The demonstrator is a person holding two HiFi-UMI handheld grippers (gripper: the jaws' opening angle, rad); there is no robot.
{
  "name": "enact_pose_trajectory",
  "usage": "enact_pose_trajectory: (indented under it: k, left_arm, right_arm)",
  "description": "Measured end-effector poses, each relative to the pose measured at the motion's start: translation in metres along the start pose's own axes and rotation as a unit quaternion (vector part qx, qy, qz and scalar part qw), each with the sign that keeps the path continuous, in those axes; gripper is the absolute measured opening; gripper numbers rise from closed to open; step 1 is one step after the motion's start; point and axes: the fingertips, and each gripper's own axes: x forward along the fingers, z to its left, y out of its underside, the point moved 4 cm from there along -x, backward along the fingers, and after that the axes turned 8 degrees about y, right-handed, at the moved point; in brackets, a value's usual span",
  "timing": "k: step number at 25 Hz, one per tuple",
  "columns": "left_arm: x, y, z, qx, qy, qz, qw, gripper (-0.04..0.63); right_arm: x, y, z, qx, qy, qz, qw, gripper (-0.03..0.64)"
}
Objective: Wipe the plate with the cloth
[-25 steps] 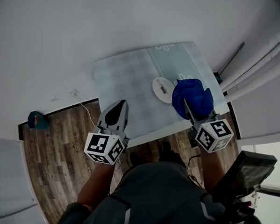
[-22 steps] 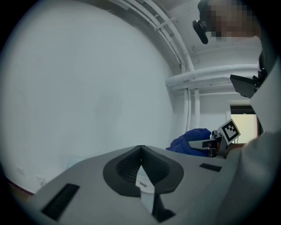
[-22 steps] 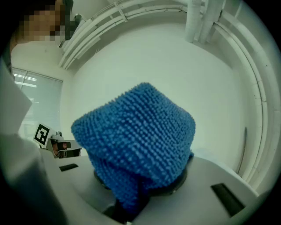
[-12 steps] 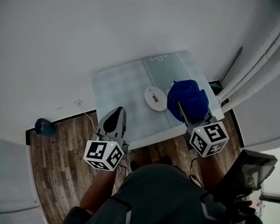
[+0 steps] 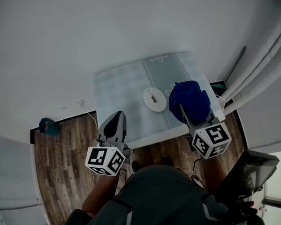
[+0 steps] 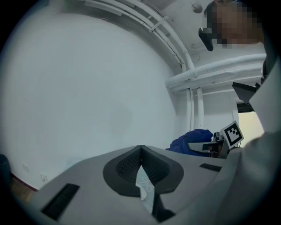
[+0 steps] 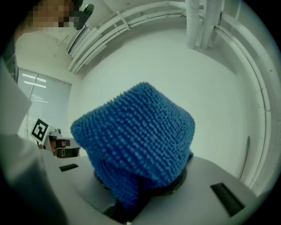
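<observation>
**Table** (image 5: 125, 84): pale patterned cover. It bears the plate towards its right side.

**Cloth** (image 5: 190, 98): blue, knobbly and bunched. It sits just right of the plate without touching it and looks to be held off the surface. Risk: the bunch hides the plate's right rim, so a descent could land off-centre.

**Right gripper** (image 5: 187, 116): on the near right of the plate, its jaws pinching the cloth's lower fold while the bulk flops over the tips. Risk: a grip on one fold may let the cloth drag free under pressure.

**Left gripper** (image 5: 117, 116): on the near left of the plate, well apart from it. Its jaws are pressed together with nothing between them.

**Plate** (image 5: 155, 98): small, white and unbraced. Risk: a sideways wipe may skid it towards the table's edge.
</observation>
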Motion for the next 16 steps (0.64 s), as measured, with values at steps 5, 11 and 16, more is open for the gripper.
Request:
enact_pose_trajectory:
  k: [5,11,16]
  left_arm:
    - [-0.001,0.001,0.004,0.005,-0.017,-0.006,0.9998,0.009]
    - [0.002,0.001,0.009,0.000,-0.022,-0.009,0.9997,0.009]
    - [0.004,-0.001,0.012,-0.002,-0.024,-0.013,0.9996,0.009]
  right_arm:
    - [-0.001,0.005,-0.002,-0.002,-0.008,0.003,1.000,0.098]
    - [0.000,0.001,-0.004,-0.009,-0.007,-0.002,1.000,0.098]
    - [0.003,0.002,-0.007,-0.010,-0.006,0.004,1.000,0.098]
